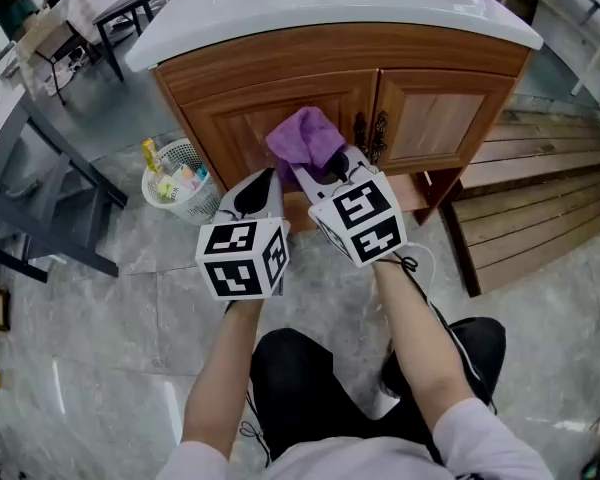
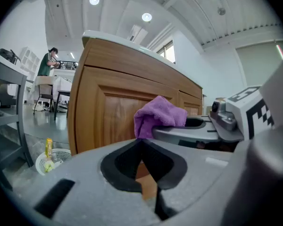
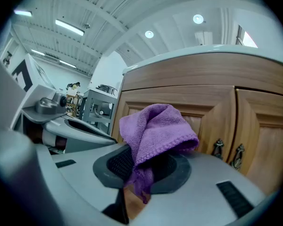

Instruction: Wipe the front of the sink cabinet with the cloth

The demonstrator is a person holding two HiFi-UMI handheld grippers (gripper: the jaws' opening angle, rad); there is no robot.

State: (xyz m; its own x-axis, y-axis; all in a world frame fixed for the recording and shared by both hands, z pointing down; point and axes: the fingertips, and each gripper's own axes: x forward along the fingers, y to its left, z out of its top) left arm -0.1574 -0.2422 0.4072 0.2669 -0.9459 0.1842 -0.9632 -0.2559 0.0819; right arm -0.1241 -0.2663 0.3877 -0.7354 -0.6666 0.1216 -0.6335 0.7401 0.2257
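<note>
A wooden sink cabinet (image 1: pixel 310 108) with a white top stands in front of me. My right gripper (image 1: pixel 330 168) is shut on a purple cloth (image 1: pixel 306 140), bunched up against the cabinet's left door (image 1: pixel 230 128). From the right gripper view the cloth (image 3: pixel 155 131) hangs over the jaws, in front of the left door (image 3: pixel 198 121). My left gripper (image 1: pixel 255 193) is shut and holds nothing, just left of the right one and below the door. The left gripper view shows its closed jaws with the cloth (image 2: pixel 158 117) and the right gripper (image 2: pixel 203 128) to its right.
A white basket (image 1: pixel 180 180) with bottles sits on the floor left of the cabinet. Two dark door handles (image 1: pixel 370 136) hang at the cabinet's middle. Wooden pallets (image 1: pixel 540 198) lie to the right, a grey table frame (image 1: pixel 40 198) to the left. A person (image 2: pixel 48 62) stands far off.
</note>
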